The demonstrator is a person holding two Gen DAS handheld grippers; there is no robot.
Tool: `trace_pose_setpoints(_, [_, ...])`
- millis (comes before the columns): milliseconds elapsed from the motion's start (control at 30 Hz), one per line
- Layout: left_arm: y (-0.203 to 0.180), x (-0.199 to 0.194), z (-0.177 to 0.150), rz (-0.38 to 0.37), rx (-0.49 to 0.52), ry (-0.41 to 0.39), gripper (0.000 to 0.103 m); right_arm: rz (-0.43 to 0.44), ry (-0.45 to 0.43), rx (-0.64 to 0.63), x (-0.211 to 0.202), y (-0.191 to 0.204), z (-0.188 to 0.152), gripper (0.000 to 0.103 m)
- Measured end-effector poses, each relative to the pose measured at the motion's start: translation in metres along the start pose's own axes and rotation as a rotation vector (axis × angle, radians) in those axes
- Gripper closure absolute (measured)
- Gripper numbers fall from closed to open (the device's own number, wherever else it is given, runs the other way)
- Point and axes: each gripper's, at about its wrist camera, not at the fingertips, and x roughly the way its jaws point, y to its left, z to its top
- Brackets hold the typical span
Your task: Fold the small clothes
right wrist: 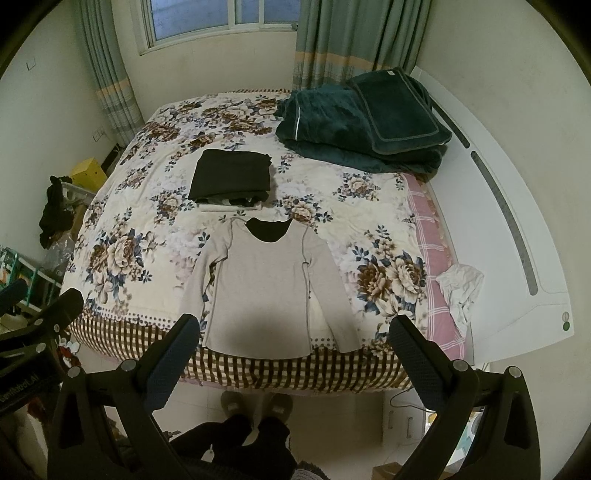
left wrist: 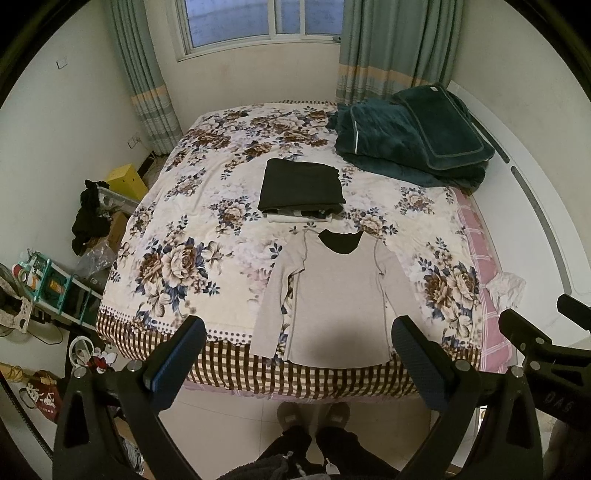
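Fingers: left gripper (left wrist: 298, 363) spread wide, right gripper (right wrist: 295, 363) spread wide, both empty, held above bed edge. Done: folded black garment (left wrist: 301, 186) atop small stack mid-bed. Pending: beige long-sleeve top (left wrist: 332, 295) laid flat, unfolded, hem at near edge of floral bedspread (left wrist: 177, 236).

Black top (left wrist: 301, 184) covers most of the stack; what's underneath can't be made out. Window (left wrist: 258, 20) runs off the top edge.
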Motion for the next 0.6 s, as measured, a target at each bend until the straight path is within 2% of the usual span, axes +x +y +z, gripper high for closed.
trace_pose_setpoints(600, [0.01,0.009,0.002,-0.016,0.009,-0.002,0.0,-0.005,-0.001,0.035,0.004,-0.001,0.006,0.0])
